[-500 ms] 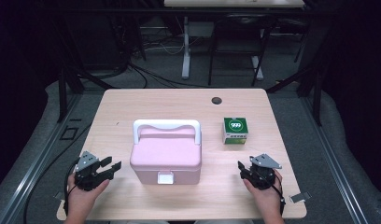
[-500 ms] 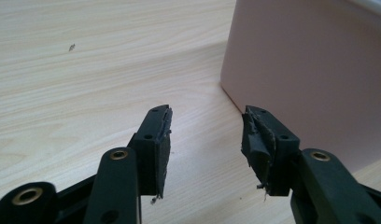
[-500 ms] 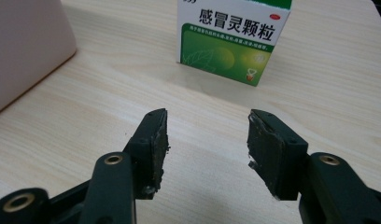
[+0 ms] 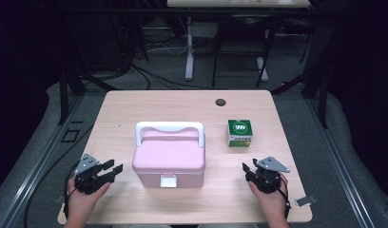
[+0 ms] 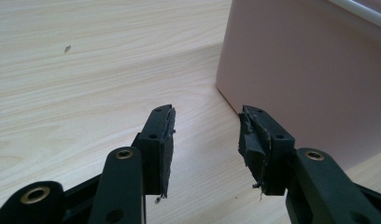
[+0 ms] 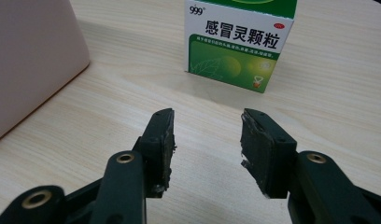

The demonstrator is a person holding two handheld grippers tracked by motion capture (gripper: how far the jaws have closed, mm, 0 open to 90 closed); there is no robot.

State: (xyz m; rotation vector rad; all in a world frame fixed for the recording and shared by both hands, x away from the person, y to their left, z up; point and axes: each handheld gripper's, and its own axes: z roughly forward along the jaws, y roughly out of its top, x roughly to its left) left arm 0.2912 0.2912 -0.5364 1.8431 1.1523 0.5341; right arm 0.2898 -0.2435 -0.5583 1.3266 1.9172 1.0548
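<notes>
Light wooden table, rectangular. Carries pink lidded box with white handle near centre, green-and-white carton to its right, well apart.

The right gripper is hovering low over the wooden worktop with its jaws standing apart, nothing between them. Just ahead, a green and white medicine box is sitting upright, and a pink case is showing at the left edge.
</notes>
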